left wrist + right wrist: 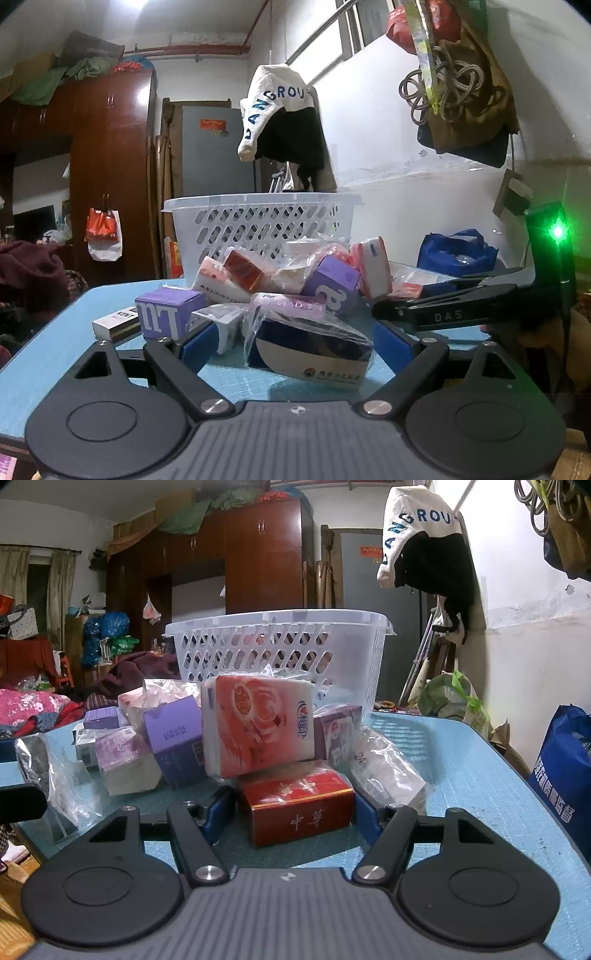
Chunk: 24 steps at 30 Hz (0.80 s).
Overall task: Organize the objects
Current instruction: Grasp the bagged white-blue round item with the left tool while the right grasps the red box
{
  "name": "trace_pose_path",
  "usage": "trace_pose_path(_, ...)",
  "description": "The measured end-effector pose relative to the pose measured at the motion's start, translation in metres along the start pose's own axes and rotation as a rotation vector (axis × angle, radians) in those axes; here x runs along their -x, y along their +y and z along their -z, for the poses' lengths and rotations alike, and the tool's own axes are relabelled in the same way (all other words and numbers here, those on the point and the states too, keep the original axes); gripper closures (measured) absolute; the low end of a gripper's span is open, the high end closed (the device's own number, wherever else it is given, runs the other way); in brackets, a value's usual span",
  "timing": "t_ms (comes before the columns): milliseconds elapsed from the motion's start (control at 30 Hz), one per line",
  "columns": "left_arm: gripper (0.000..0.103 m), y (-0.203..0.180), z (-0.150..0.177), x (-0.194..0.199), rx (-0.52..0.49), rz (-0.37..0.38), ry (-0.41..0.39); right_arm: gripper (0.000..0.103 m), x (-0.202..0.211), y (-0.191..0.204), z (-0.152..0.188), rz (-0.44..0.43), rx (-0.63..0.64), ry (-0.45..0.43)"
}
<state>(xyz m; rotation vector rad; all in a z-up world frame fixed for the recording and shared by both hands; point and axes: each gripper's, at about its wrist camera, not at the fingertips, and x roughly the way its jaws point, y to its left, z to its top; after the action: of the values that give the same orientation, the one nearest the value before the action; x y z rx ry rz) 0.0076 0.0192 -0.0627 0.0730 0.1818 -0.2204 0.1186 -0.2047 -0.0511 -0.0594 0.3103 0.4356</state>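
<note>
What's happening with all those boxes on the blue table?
Someone is tidying a heap of small boxes and packets, holding a gripper in each hand. The right gripper has its fingers on either side of a red box at the front of the heap, though a firm squeeze isn't clear. The left gripper is open around a bagged dark box. The white basket waits behind the heap on the blue table.

A dark red-brown wooden wardrobe (258,554) is standing against the far wall, with green cloth bundles (184,518) lying on top. A white garment with blue lettering (277,107) is hanging over black cloth. A coil of grey cord (439,92) is dangling beside a blue fabric bag (565,764).
</note>
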Motion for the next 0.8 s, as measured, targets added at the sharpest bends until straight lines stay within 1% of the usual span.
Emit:
trace_pose_path(233, 0.01, 0.001, 0.0, 0.002, -0.005, -0.01, -0.015, 0.033, 0.0, 0.001, 0.0, -0.002, -0.001, -0.003)
trace_pose_path(367, 0.01, 0.0, 0.005, -0.007, -0.021, -0.026, 0.016, 0.033, 0.0, 0.0, 0.001, -0.003, -0.002, -0.005)
trace_pose_path(400, 0.011, 0.001, 0.008, -0.009, -0.016, -0.023, 0.026, 0.033, 0.0, 0.0, 0.001, -0.003, -0.001, -0.006)
trace_pose_path(467, 0.021, 0.005, 0.012, -0.012, 0.0, -0.009, 0.041, 0.033, 0.0, 0.0, 0.001, -0.003, -0.002, -0.005)
trace_pose_path(533, 0.029, 0.01, 0.013, -0.012, 0.031, -0.003, 0.032, 0.033, 0.0, 0.0, 0.001, -0.002, -0.001, -0.006)
trace_pose_path(700, 0.03, 0.013, 0.014, -0.001, 0.027, -0.024, -0.028, 0.033, 0.001, 0.001, 0.001, 0.005, -0.004, -0.015)
trace_pose_path(800, 0.03, 0.013, 0.013, 0.0, 0.023, -0.022, -0.039, 0.034, 0.005, 0.0, 0.002, 0.013, -0.011, -0.036)
